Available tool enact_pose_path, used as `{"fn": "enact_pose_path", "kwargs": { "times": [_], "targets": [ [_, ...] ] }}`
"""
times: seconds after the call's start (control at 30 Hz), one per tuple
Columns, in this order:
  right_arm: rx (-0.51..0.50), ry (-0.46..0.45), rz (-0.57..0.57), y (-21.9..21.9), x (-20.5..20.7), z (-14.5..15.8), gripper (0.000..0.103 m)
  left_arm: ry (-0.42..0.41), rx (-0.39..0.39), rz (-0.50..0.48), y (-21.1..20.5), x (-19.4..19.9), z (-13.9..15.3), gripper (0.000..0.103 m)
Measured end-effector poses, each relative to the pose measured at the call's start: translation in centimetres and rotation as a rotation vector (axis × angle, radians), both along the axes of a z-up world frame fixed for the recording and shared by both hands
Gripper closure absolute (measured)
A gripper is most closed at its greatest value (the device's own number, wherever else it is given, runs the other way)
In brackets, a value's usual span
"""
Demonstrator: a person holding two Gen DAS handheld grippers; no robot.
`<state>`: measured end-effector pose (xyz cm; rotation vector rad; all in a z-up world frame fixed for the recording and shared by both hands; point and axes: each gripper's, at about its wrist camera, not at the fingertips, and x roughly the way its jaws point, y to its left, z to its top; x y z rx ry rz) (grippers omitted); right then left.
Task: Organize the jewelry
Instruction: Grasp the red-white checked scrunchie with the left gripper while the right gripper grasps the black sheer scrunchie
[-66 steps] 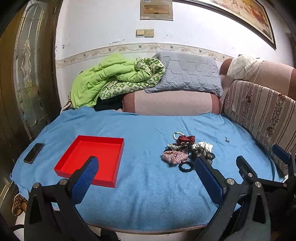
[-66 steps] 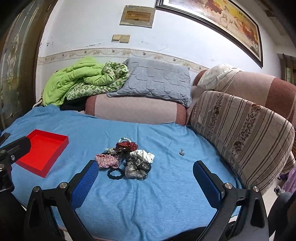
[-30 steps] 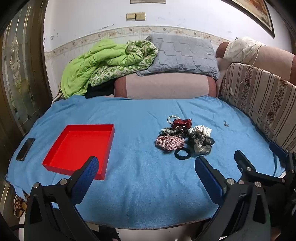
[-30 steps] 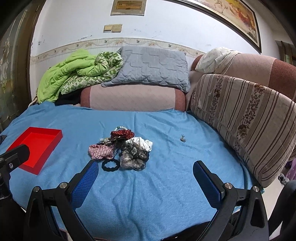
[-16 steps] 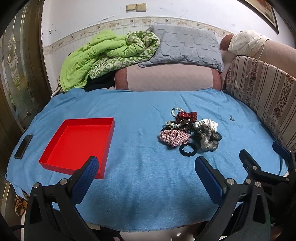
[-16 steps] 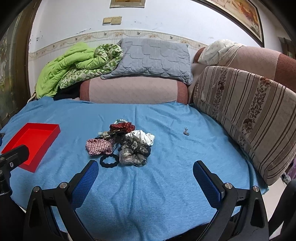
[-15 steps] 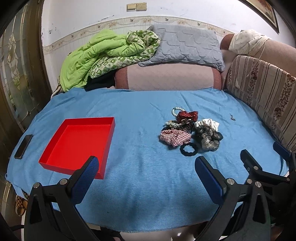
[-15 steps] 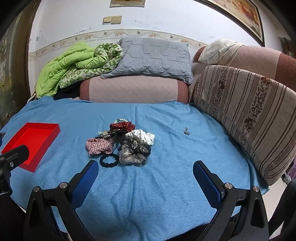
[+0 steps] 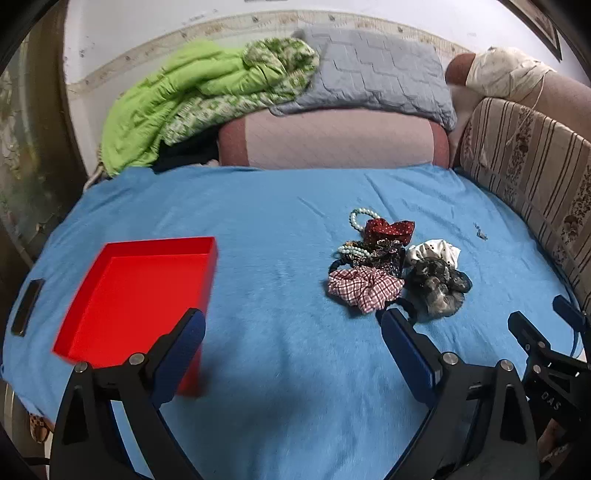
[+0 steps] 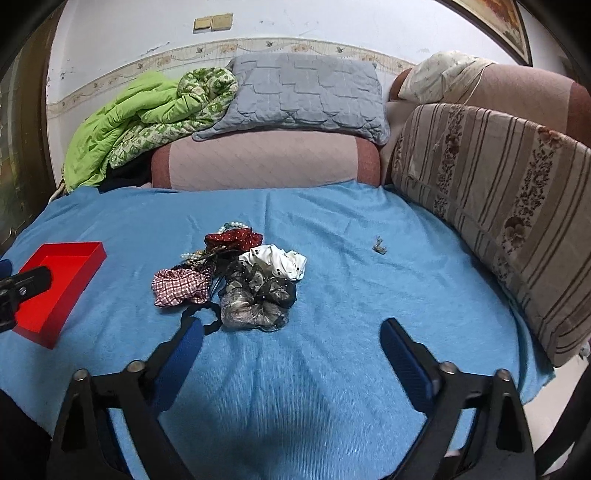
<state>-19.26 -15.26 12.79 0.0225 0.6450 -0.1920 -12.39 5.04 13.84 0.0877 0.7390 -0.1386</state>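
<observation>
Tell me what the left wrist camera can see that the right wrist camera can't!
Only the left wrist view shows the dark phone lying on the blue blanket left of the red tray. Only the right wrist view shows the wall switches and the picture frame corner. Both show the tray, the pile of scrunchies and beads, the checked scrunchie, the grey pillow and the green quilt.
</observation>
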Motion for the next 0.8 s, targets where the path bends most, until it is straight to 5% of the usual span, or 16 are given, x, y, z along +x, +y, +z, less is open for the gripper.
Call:
{"fn": "enact_pose_path", "kwargs": {
  "times": [0.13,0.67,0.8],
  "targets": [
    [0.048,0.038,0.03,-0.8,2.3,-1.1,0.025,0.059,-0.029,-0.035,-1.2,3.4,-1.5,0.007],
    [0.165,0.125,0.049,-2.9,10.5,-6.1,0.025,0.221,-0.11,-0.078,-3.9,13.3,-8.8,0.008],
    [0.184,0.142,0.058,-2.8,11.6,-7.2,0.025,0.272,-0.133,-0.104,-4.4,14.3,-10.2,0.025]
  ]
}}
